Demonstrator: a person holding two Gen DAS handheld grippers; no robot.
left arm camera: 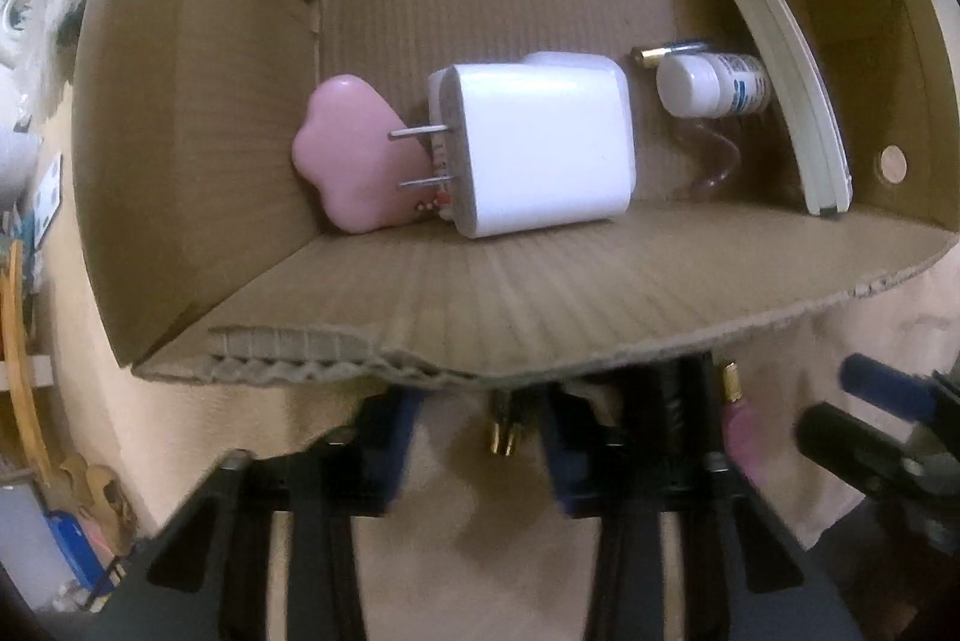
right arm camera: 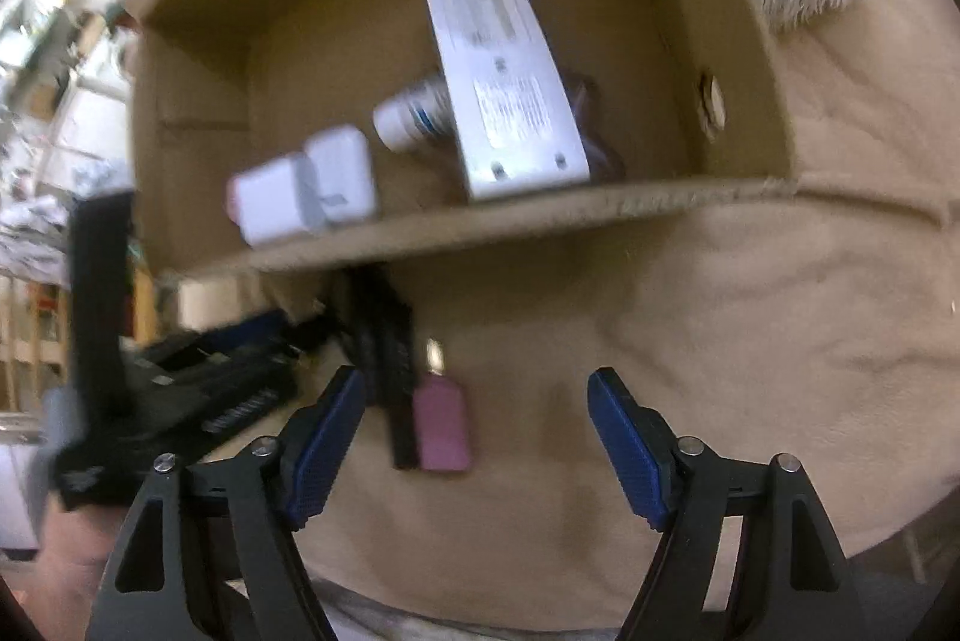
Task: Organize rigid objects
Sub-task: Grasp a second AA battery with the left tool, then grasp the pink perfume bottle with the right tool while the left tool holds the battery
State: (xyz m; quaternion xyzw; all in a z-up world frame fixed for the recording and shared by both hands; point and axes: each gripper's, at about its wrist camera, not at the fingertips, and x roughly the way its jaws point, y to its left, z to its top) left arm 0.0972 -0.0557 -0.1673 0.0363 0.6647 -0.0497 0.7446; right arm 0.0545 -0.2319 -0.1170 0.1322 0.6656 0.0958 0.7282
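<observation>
left tongs (left arm camera: 480, 437) pointing down, narrow, whether gripping unclear | right tongs (right arm camera: 477, 437) angled down, wide, empty | pink bottle (right arm camera: 443, 428) flat on the blanket (right arm camera: 750, 341), gold cap

Left gripper (left arm camera: 480, 437) points down just outside cardboard box (left arm camera: 540, 305) wall, jaws nearly closed. Right gripper (right arm camera: 477, 437) tilted steeply down beside box, jaws apart, empty.

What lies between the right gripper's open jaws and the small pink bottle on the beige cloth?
Nothing visible blocks the right gripper from the small pink bottle. A black object lies right against the bottle's left side, crowding the left jaw.
</observation>
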